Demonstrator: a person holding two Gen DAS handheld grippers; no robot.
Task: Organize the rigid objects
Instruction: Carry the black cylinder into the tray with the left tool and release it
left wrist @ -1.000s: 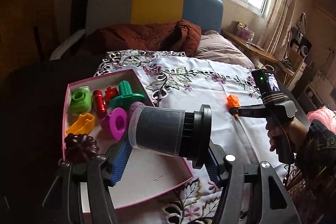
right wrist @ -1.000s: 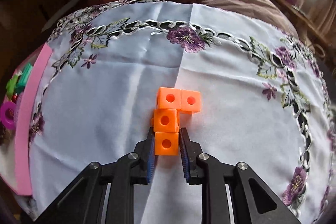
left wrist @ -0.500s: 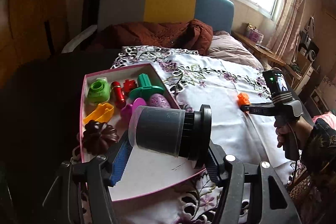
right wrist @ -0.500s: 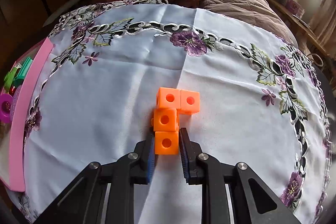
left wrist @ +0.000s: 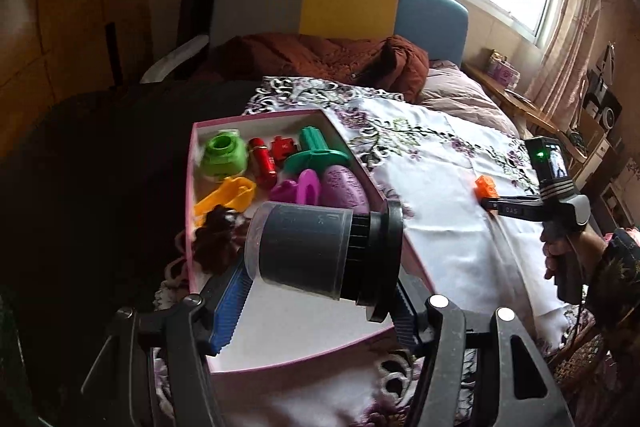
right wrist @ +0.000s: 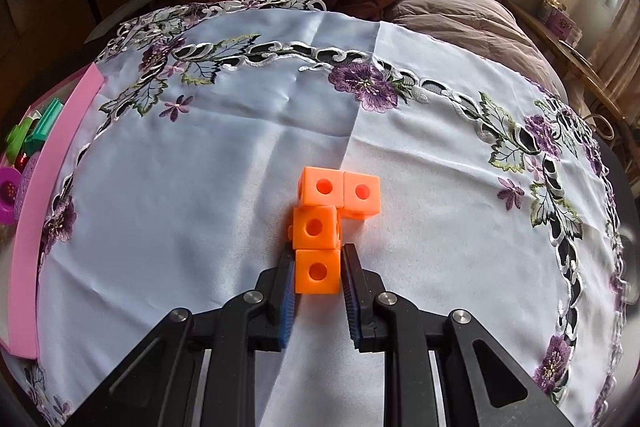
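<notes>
Between our left gripper's [left wrist: 320,303] blue-ribbed fingers [left wrist: 230,301] we clamp one gray plastic jar [left wrist: 304,251], lying sideways with its black ribbed lid [left wrist: 386,259] to the right, held above the near end of the pink box [left wrist: 304,351]. Our right gripper's [right wrist: 318,277] fingers [right wrist: 350,291] close on the nearest of four joined orange cubes [right wrist: 318,227], each with a round hole, resting mid-tablecloth. Eight toys fill the box's far end: green ring [left wrist: 224,157], red cylinder [left wrist: 264,161], red block [left wrist: 284,149], teal spool [left wrist: 316,153], yellow piece [left wrist: 228,197], magenta spool [left wrist: 298,189], purple egg [left wrist: 344,187], brown flower [left wrist: 216,239]. White embroidered tablecloth [right wrist: 200,167] covers the bed, below a gray, yellow and blue headboard [left wrist: 348,1].
</notes>
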